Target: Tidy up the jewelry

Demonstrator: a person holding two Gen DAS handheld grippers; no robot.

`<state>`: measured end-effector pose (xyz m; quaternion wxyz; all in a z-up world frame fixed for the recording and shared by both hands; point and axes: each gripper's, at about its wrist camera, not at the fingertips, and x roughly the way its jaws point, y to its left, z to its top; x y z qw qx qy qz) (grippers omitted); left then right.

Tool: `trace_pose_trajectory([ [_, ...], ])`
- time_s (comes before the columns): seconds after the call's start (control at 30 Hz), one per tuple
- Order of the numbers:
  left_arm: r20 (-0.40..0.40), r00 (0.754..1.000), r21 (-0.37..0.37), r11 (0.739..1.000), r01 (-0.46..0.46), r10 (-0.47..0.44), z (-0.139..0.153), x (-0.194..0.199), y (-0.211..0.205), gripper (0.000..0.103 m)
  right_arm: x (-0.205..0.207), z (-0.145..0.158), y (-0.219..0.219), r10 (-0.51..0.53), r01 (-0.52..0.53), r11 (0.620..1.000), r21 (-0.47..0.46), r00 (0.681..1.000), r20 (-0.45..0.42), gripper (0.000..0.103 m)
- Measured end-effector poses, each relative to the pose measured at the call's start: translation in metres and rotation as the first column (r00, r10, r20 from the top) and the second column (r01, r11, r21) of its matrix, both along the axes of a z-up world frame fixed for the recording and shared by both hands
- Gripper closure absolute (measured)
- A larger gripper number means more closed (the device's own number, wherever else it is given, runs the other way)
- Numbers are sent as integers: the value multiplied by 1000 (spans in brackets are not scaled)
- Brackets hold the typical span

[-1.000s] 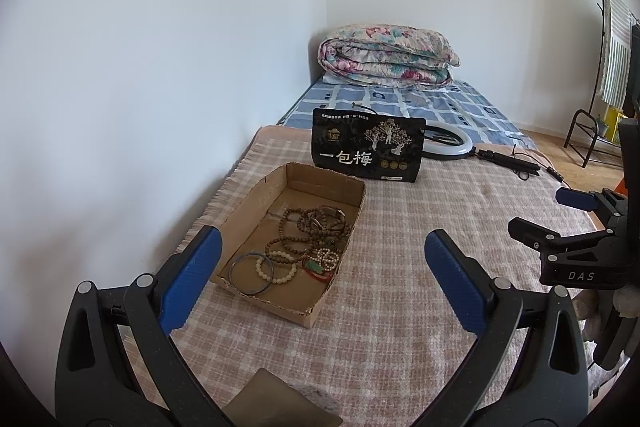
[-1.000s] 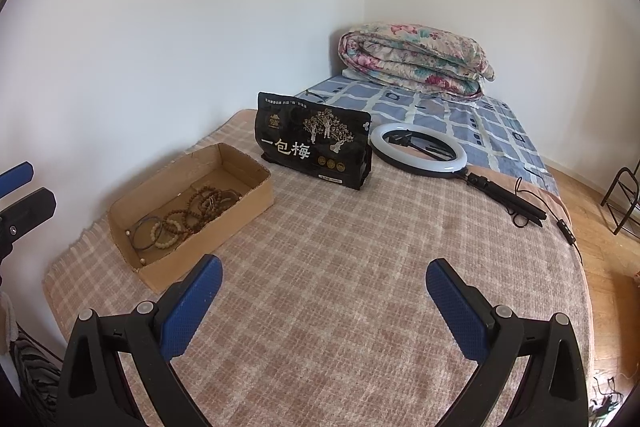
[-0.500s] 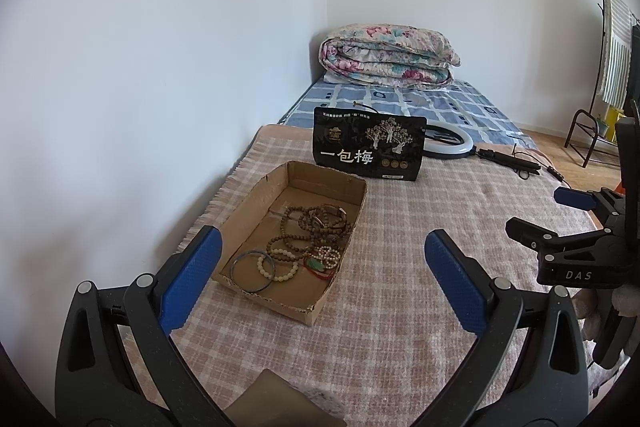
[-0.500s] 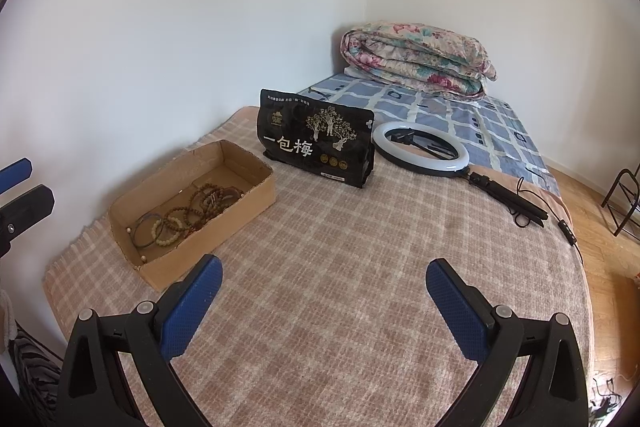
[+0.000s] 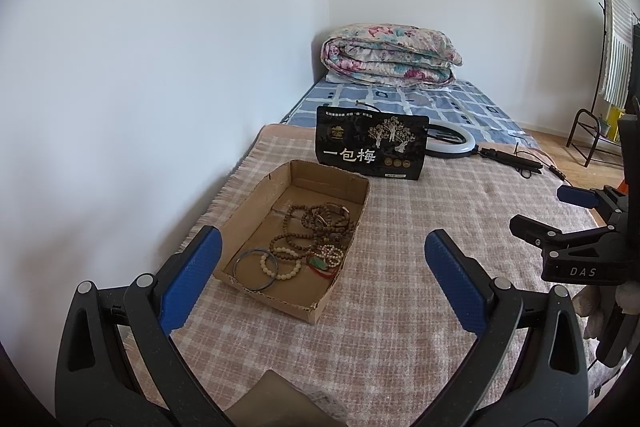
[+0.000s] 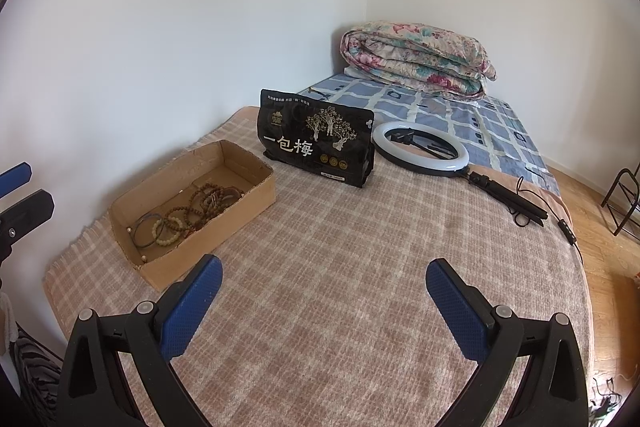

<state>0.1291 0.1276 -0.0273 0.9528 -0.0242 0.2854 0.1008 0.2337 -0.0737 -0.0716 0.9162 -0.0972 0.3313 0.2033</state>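
The cardboard box (image 5: 256, 203) is sitting on the checked blanket (image 5: 400, 287) close to the wall, and the jewelry (image 5: 308, 239), a tangle of bead bracelets and necklaces with a dark bangle (image 5: 255, 269) at the box's near end, is lying inside it. The left gripper (image 5: 322, 259) is hovering just short of the box's near edge with its blue fingers spread wide and holding nothing, while the right gripper (image 6: 322, 287) is hanging over bare blanket to the right of the box, its fingers likewise spread and empty. Behind the box a black snack bag (image 6: 316, 147) is standing upright, with a ring light (image 6: 420, 147) lying flat just beyond it.
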Motion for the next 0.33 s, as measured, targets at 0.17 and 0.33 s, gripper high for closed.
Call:
trace_pose_trajectory([
  [0.17, 2, 1000, 0, 1000, -1, 1, 0, -1, 1, 0, -1, -1, 0, 1, -1, 1000, 0, 1000, -2, 0],
  [0.33, 10, 1000, 1, 1000, -14, 14, -1, -3, 4, 0, 0, -1, 0, 1, -1, 1000, -1, 1000, -1, 0],
])
